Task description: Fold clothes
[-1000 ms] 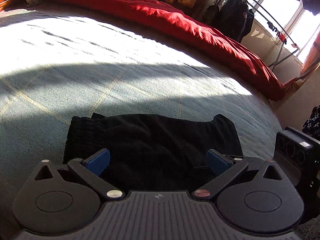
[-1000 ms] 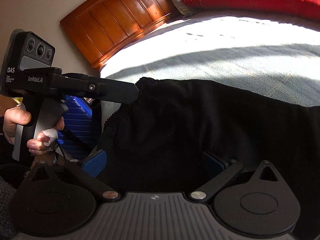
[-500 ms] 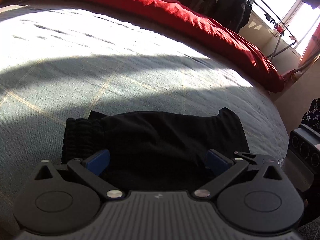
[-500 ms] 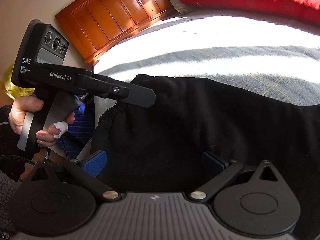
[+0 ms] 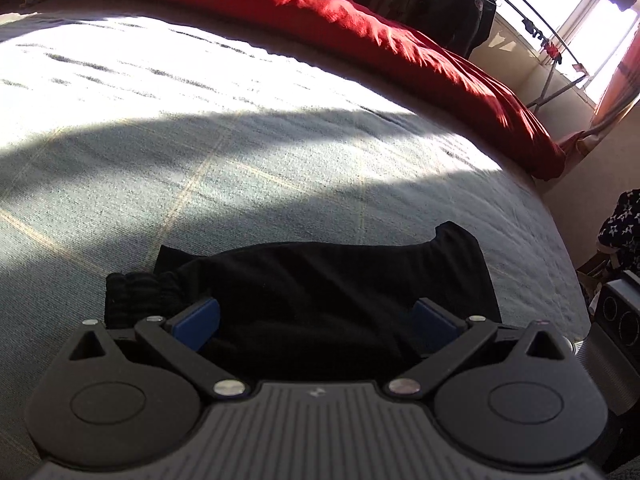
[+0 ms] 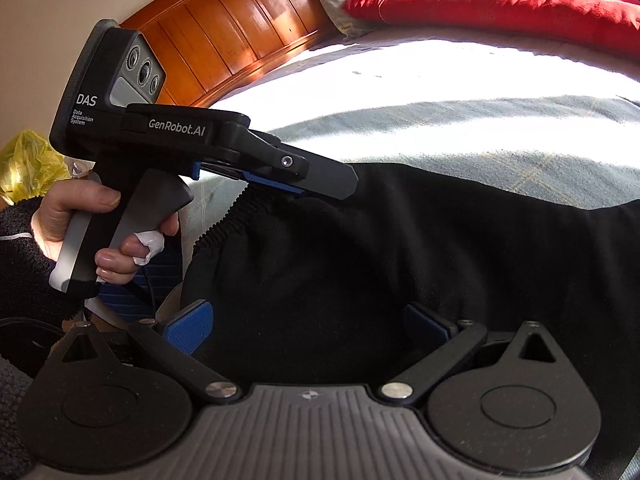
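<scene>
Your black shorts point(image 5: 328, 292) lie flat at the near edge of the bed point(image 5: 240, 152), with bare blanket beyond up to the red duvet point(image 5: 400, 52). Your left gripper point(image 5: 316, 320) and right gripper point(image 6: 308, 324) both hover over them, jaws spread wide, holding nothing.

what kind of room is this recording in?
A bedroom, most likely in a home: a bed with a wooden headboard, a red duvet bunched along its far side, and a clothes rack by the window.
</scene>
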`<action>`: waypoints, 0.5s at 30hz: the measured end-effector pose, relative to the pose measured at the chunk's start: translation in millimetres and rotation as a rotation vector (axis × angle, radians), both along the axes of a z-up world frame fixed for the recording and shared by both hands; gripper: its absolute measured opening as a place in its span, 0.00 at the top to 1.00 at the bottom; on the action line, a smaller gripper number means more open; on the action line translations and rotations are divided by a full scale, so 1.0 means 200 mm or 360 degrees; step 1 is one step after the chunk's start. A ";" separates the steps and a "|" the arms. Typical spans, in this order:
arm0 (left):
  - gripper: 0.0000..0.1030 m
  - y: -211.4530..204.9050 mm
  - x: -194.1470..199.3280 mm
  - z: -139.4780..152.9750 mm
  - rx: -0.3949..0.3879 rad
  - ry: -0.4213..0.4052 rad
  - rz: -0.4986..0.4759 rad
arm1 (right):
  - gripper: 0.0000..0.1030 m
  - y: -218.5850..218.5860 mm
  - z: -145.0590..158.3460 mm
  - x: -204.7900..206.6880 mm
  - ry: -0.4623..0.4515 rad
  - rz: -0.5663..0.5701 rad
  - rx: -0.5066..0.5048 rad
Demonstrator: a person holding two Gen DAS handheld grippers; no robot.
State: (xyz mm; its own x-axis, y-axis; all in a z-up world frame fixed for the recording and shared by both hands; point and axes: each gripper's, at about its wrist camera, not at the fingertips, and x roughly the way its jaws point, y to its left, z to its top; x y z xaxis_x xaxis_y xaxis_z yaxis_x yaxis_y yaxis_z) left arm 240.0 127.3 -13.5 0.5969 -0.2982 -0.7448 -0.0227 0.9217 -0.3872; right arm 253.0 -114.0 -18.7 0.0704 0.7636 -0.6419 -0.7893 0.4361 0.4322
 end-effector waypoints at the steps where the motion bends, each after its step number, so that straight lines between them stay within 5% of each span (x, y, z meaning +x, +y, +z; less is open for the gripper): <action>1: 0.01 0.00 -0.02 0.02 0.0012 -0.0007 -0.0002 | 0.00 -0.01 0.02 -0.01 -0.0026 -0.0003 -0.0008; 5: 0.01 0.01 -0.17 0.06 0.0014 0.0007 0.0027 | 0.00 -0.07 0.07 -0.02 -0.0108 -0.0043 -0.0059; 11: 0.01 -0.01 -0.31 -0.07 -0.0019 0.0149 0.0035 | 0.00 -0.19 0.06 0.00 -0.0118 -0.0161 -0.0118; 15: 0.01 -0.02 -0.32 0.01 0.0002 0.0071 0.0042 | 0.00 -0.23 0.07 0.00 -0.0118 -0.0236 -0.0128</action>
